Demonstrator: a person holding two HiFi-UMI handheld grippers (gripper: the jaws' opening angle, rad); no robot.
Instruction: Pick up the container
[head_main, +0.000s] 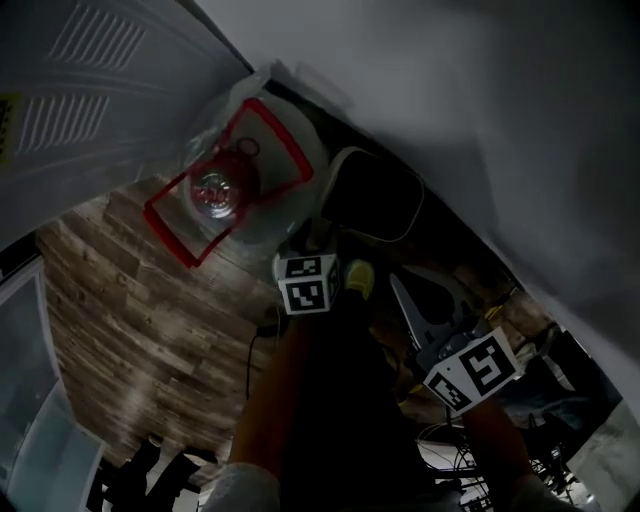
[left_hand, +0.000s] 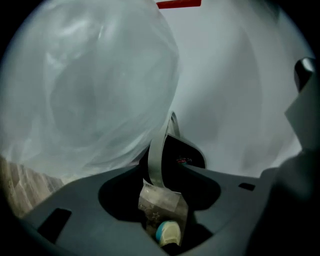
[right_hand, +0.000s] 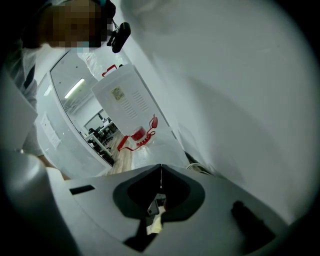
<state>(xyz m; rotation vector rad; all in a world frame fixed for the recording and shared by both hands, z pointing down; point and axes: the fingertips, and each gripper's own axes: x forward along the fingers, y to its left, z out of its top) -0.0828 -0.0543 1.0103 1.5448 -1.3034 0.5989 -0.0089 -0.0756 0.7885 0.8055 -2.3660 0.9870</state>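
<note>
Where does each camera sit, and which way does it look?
Head view: on the person's head, looking down at the red-framed bag, black container and wood floor; forearms, left gripper and right gripper show.
Left gripper view: on the left gripper, looking along its open jaws at the container's rim, the bag beside it.
Right gripper view: on the right gripper, closed jaws in front, looking back along the wall at the person.
Shared: all three show the red-framed bag.

The left gripper view cuts the red rim (left_hand: 178, 4) at its top edge; the cloudy bag (left_hand: 100, 85) veils whatever lies behind; the round shiny thing (head_main: 215, 188) inside is too dim to name.
</note>
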